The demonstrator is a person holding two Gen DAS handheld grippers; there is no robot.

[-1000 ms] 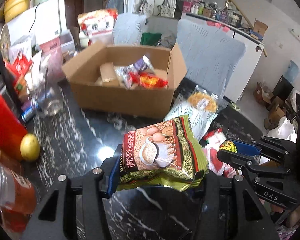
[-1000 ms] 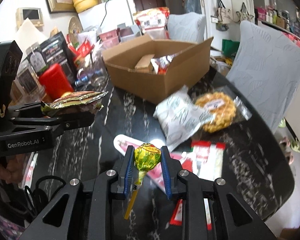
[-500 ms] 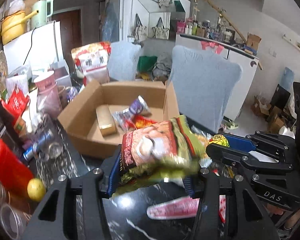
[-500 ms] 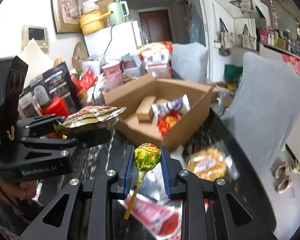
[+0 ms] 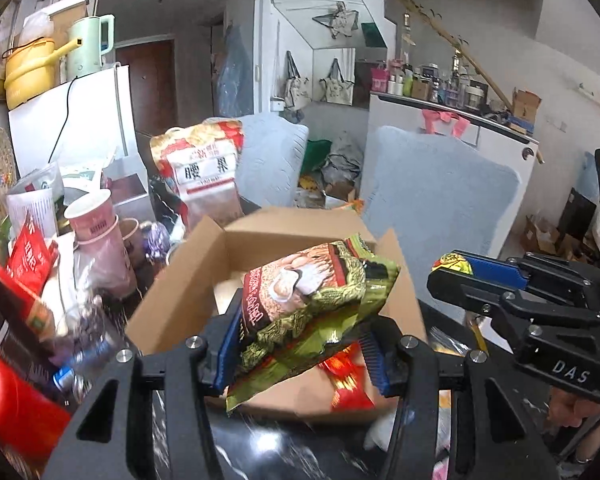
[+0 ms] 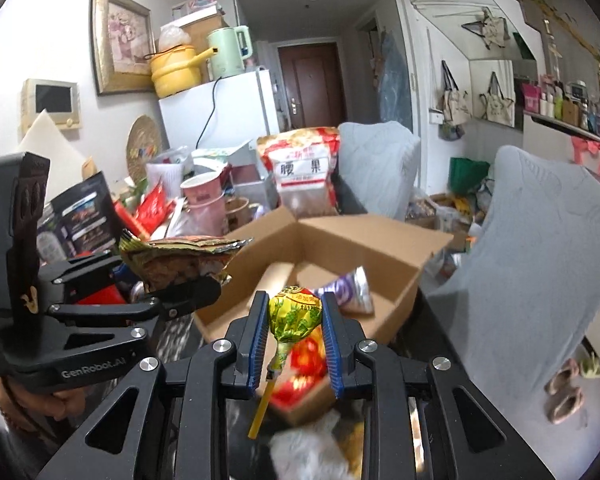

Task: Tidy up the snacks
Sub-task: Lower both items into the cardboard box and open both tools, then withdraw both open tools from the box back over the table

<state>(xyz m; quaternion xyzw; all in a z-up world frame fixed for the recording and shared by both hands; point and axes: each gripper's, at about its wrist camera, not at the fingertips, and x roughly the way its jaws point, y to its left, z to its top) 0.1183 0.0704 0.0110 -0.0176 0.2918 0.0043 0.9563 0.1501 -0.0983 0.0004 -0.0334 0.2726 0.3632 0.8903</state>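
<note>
An open cardboard box (image 5: 284, 240) fills the frame centre on the dark marbled table (image 5: 300, 452). The left claw (image 5: 300, 344), closed on a green snack packet (image 5: 308, 304), holds it at the box's near edge. At right, the right claw (image 6: 296, 336) pinches a yellow-green lollipop (image 6: 294, 316) before the box.

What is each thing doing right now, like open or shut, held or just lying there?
Cardboard box: open, flaps up.
Green snack bag: held over the box.
Lollipop: wrapped, held, stick down.
Left gripper: shut on the bag.
Right gripper: shut on the lollipop.
Red packet: lying inside the box.
</note>
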